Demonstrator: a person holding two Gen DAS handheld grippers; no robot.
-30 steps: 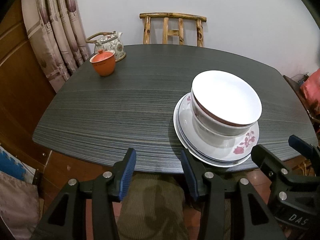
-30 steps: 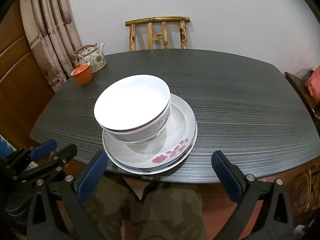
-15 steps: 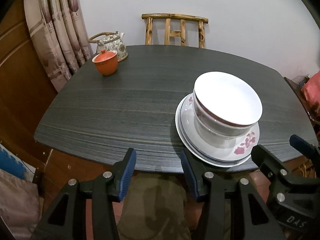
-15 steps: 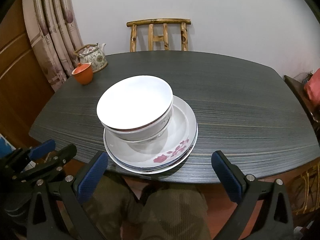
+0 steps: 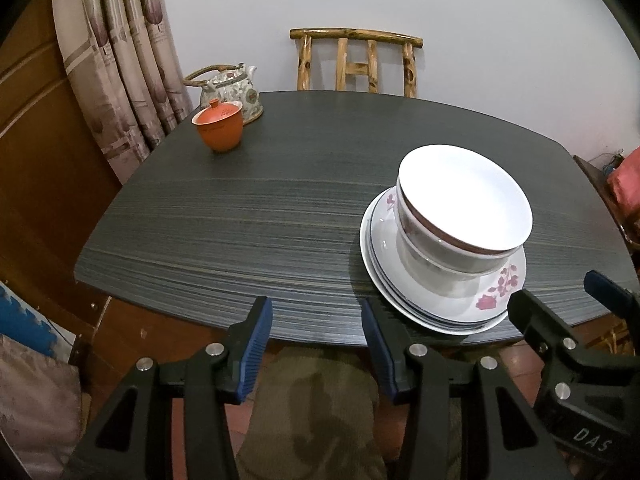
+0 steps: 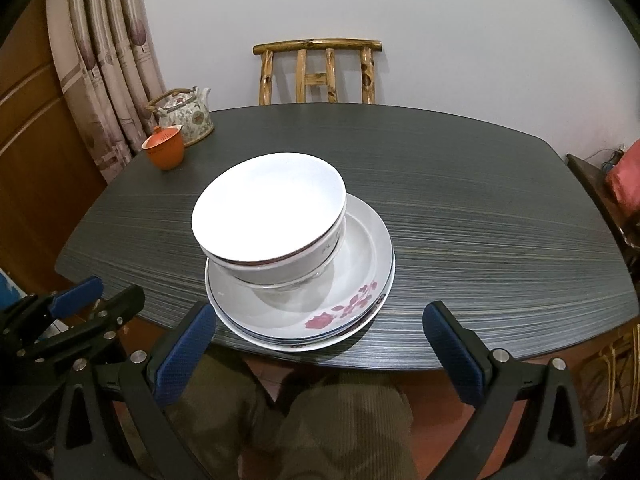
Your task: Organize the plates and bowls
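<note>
Down at the bottom of the left wrist frame, the left gripper (image 5: 316, 332) hangs just off the near edge of the table, its blue-padded jaws parted a moderate way and holding nothing. The right gripper (image 6: 320, 344) sits at the bottom of its own frame with its jaws spread wide, also empty, over the person's olive trousers (image 6: 332, 420). Just past its fingertips, near the table's front edge, stands the stack of plates (image 6: 360, 280): the top plate carries a red rose print, with blue-rimmed plates under it. On the plates rest two nested white bowls (image 6: 268, 208), leaning a little toward the left of that frame. The dark striped table (image 6: 480, 220) fills the middle of both frames. In the upper left sit an orange lidded cup (image 5: 219, 124) and, just behind it, a floral teapot (image 5: 232, 88), well apart from the stack. A wooden chair (image 6: 316, 72) stands at the far side, with curtains (image 5: 120, 60) at the left.
</note>
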